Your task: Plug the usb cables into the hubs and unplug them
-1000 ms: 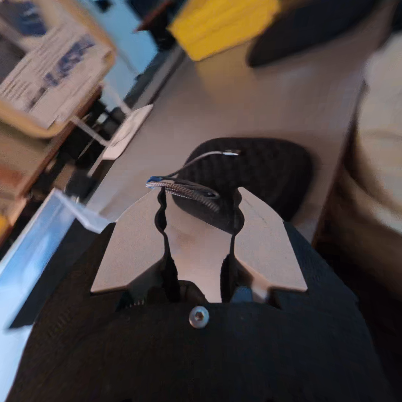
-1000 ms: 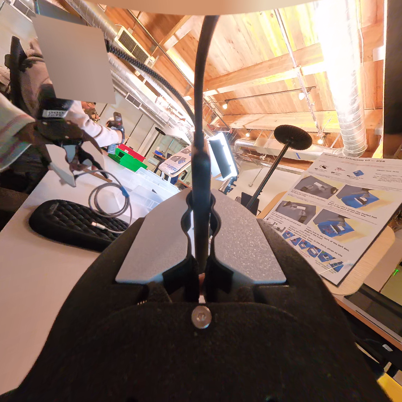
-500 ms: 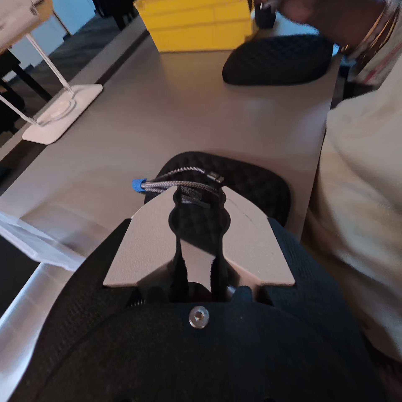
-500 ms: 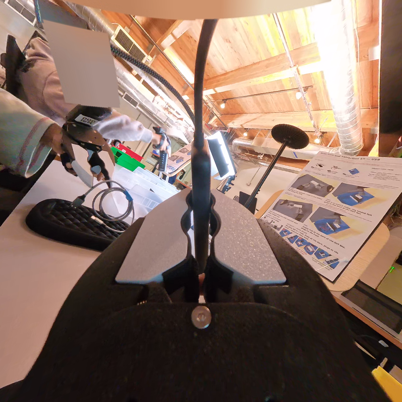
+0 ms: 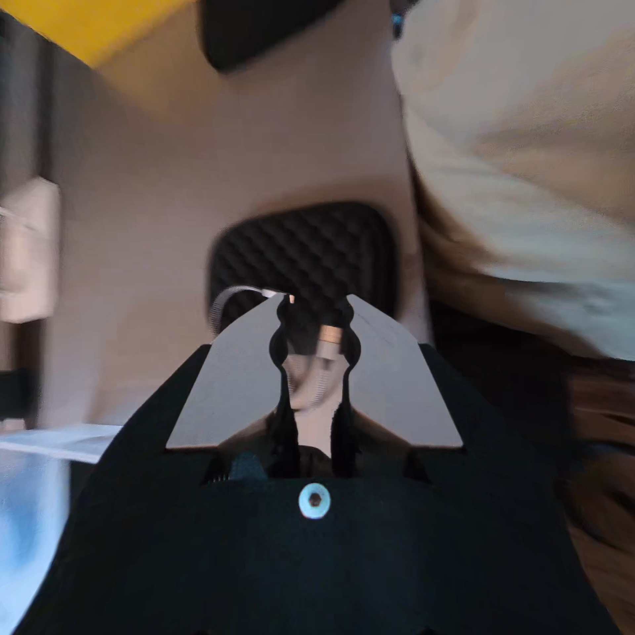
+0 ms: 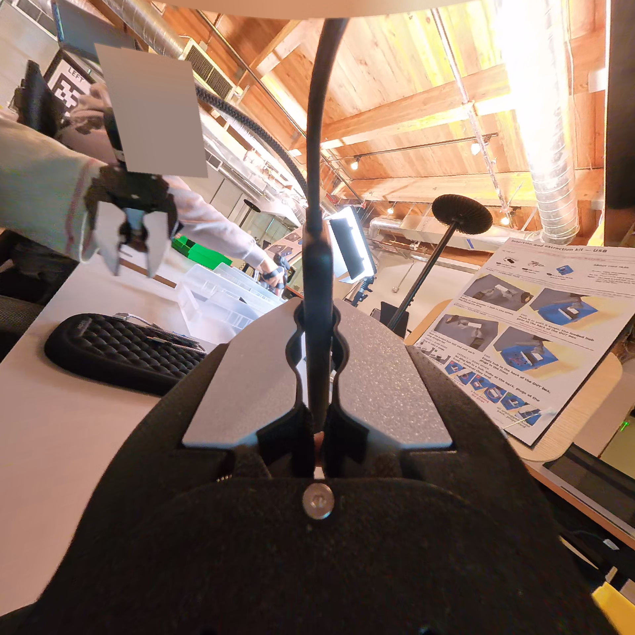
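Grippers both have flat grey fingers with wavy black inner edges on a fuzzy black body. Left gripper (image 5: 315, 302) is parted with a clear gap between the tips, holding nothing; in the right wrist view it hangs in the air above the table (image 6: 68, 429), fingers pointing down and spread. Right gripper (image 6: 318, 309) is clamped on a smooth black cable (image 6: 318, 171) that runs straight up from between the fingers and curves out of frame at the top; its far end is cut off.

Braided grey usb cable (image 6: 165, 335) lies coiled on a black quilted pad (image 6: 113, 350) with a diamond texture and rounded corners, silver plug at the pad's far edge. In the left wrist view the same pad (image 5: 309, 247) sits just beyond the fingertips, with a loop of the cable (image 5: 223, 302) and a metal plug seen through the gap. That view is heavily motion blurred, so details are soft.

Clear plastic bin (image 6: 220, 299) sits behind the pad; contents cannot be made out. Green bin (image 6: 196, 249) is farther back, mostly hidden. Yellow bin (image 5: 86, 27) is cut off at the top of the left view. Second black pad (image 5: 257, 31) is near it, partly cropped. Printed instruction sheet (image 6: 522, 343) leans on a light wood board at right. No hub is clearly visible.
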